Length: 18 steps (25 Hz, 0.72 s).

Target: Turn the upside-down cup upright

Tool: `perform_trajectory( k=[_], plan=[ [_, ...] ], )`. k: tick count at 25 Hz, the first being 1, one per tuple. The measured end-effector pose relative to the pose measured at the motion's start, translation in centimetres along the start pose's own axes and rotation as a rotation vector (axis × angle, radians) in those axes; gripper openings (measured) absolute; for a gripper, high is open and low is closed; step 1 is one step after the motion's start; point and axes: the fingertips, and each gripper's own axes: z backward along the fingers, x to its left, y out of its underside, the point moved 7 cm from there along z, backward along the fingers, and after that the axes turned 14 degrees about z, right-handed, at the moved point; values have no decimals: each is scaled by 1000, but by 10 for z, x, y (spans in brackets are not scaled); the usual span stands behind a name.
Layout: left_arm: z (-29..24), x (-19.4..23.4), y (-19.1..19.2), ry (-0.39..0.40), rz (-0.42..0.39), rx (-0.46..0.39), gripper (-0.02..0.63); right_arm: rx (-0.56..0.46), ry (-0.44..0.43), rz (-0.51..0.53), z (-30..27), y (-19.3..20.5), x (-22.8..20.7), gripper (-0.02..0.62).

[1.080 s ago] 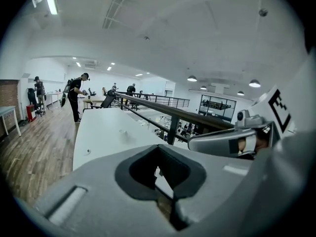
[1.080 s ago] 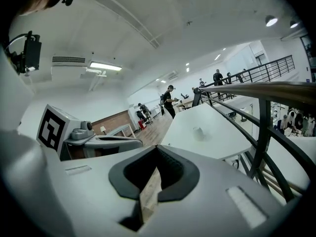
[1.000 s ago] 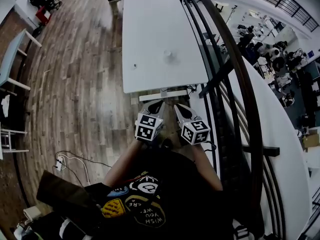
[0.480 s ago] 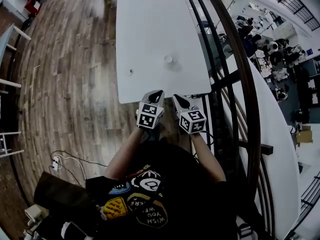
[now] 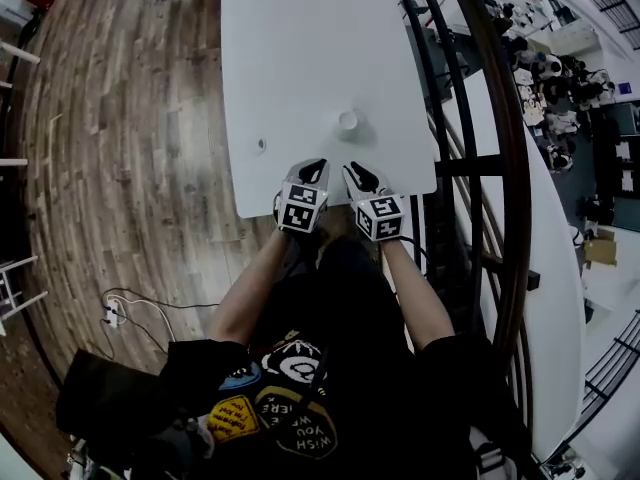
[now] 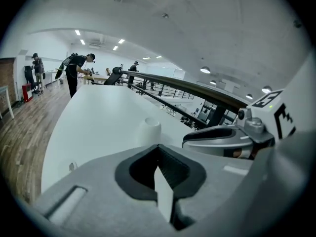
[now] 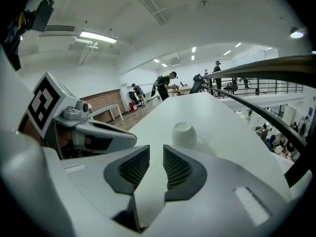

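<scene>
Plainly, a small white cup (image 5: pixel 347 120) (image 6: pixel 148 131) (image 7: pixel 184 134) of smooth, rounded, glossy material is sitting upside down on the long white rectangular surface (image 5: pixel 300 48), its rim resting on the top and its ringed base facing up. It is standing ahead of both claws and apart from them, a little nearer the right claw's line.

The left claw (image 5: pixel 314 167) (image 6: pixel 159 152) is keeping its dark ribbed pads pressed together with nothing between them. The right claw (image 5: pixel 357 172) (image 7: pixel 156 154) is opening, a narrow gap showing between its pads, and nothing is lying in that gap; the cup is showing just past its tips in the right gripper view.

Both claws are hanging side by side over the near edge of the surface, tips pointing forward and down. Off to the right of the right claw the surface's long edge is running beside a dark curved metal railing (image 5: pixel 500 118). Left of the left claw a small dark spot (image 5: pixel 261 145) is marking the top, and beyond that edge a wooden plank floor (image 5: pixel 120 118) is spreading. Ahead of the cup the surface is stretching on bare.
</scene>
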Motion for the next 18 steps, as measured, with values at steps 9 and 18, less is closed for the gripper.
perform_trajectory(
  k=[9,18],
  plan=[
    [-45,34,-8,-41,-2,5,5,87,98,33,-68,20,-43,240],
    [-50,49,-17,-110,66,-27,5,114,90,84,-115,25,-49,419]
  ],
)
